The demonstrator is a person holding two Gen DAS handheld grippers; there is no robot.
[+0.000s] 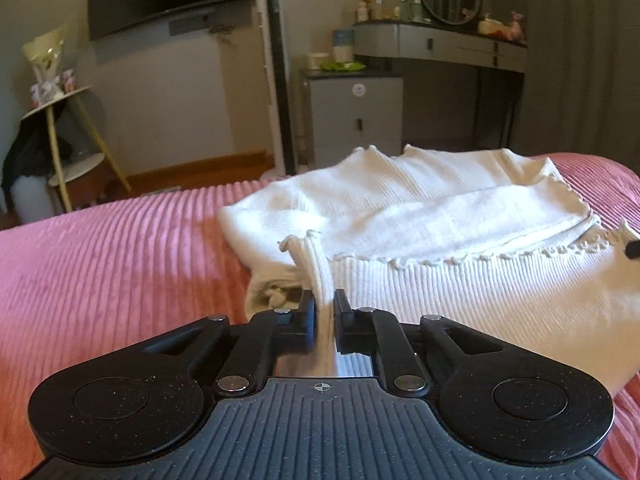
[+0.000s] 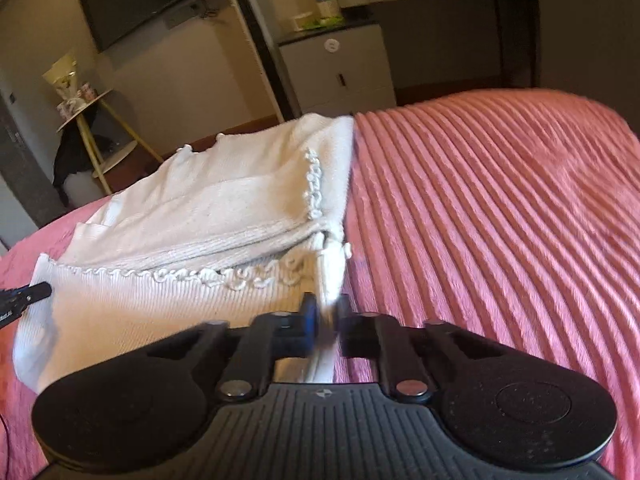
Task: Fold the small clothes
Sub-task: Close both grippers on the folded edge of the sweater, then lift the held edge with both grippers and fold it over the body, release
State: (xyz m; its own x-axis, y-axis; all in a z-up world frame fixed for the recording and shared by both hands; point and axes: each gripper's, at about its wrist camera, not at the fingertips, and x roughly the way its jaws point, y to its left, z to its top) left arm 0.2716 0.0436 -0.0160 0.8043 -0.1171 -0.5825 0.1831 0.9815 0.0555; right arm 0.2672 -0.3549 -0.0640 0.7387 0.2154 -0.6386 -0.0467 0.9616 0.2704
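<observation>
A white ribbed knit garment (image 1: 420,216) with a scalloped trim lies partly folded on the pink bedspread (image 1: 100,260). My left gripper (image 1: 325,308) is shut on the garment's near left edge, which bunches up between the fingers. In the right wrist view the same garment (image 2: 200,216) lies to the left. My right gripper (image 2: 326,312) is shut on its near right corner. The left gripper's tip (image 2: 34,294) shows at the far left of that view, and the right gripper's tip (image 1: 632,248) shows at the right edge of the left wrist view.
The pink ribbed bedspread (image 2: 500,220) stretches to the right. Beyond the bed's far edge stand a grey drawer cabinet (image 1: 356,116), a vanity desk with a round mirror (image 1: 448,40), a white tower fan (image 1: 272,76) and a small round side table (image 1: 60,120).
</observation>
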